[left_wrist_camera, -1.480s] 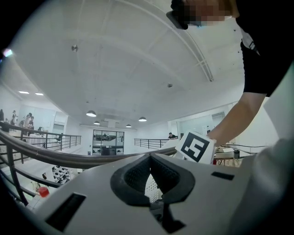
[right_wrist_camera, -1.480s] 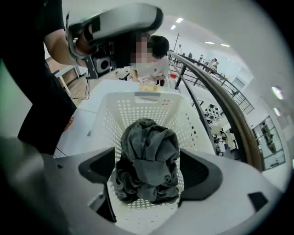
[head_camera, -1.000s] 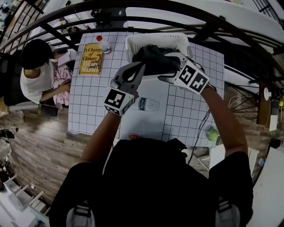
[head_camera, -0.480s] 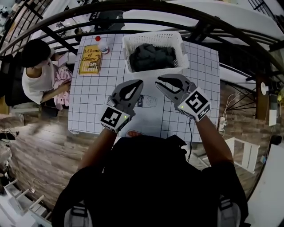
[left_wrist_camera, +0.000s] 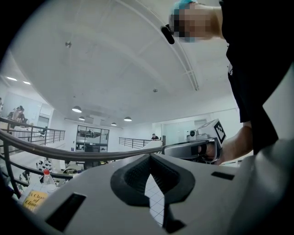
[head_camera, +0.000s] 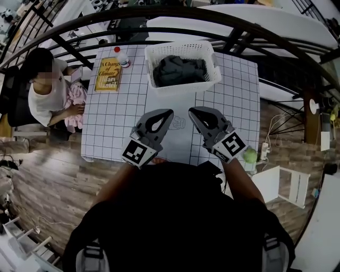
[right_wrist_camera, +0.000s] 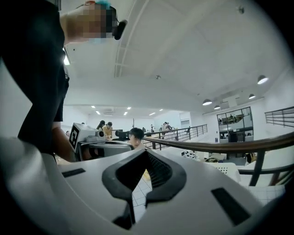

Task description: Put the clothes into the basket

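A white slatted basket (head_camera: 183, 66) stands at the far side of the table, and dark grey clothes (head_camera: 179, 69) lie bundled inside it. My left gripper (head_camera: 165, 113) and right gripper (head_camera: 192, 111) hover side by side over the near middle of the table, well short of the basket. Both are shut with nothing between the jaws. In the left gripper view the left gripper (left_wrist_camera: 150, 158) shows only gridded tablecloth through its closed jaws. The right gripper (right_wrist_camera: 146, 153) looks the same in its own view, with the basket (right_wrist_camera: 226, 170) off to its right.
The table (head_camera: 114, 114) wears a white gridded cloth. A yellow book (head_camera: 109, 73) and a red-capped bottle (head_camera: 122, 55) sit at its far left. A person (head_camera: 45, 90) sits beyond the left edge. A dark railing (head_camera: 175, 16) curves behind the table.
The dark clothes, held above the basket a second ago, now lie in it. Both grippers have drawn back toward me, and the right jaws have closed.
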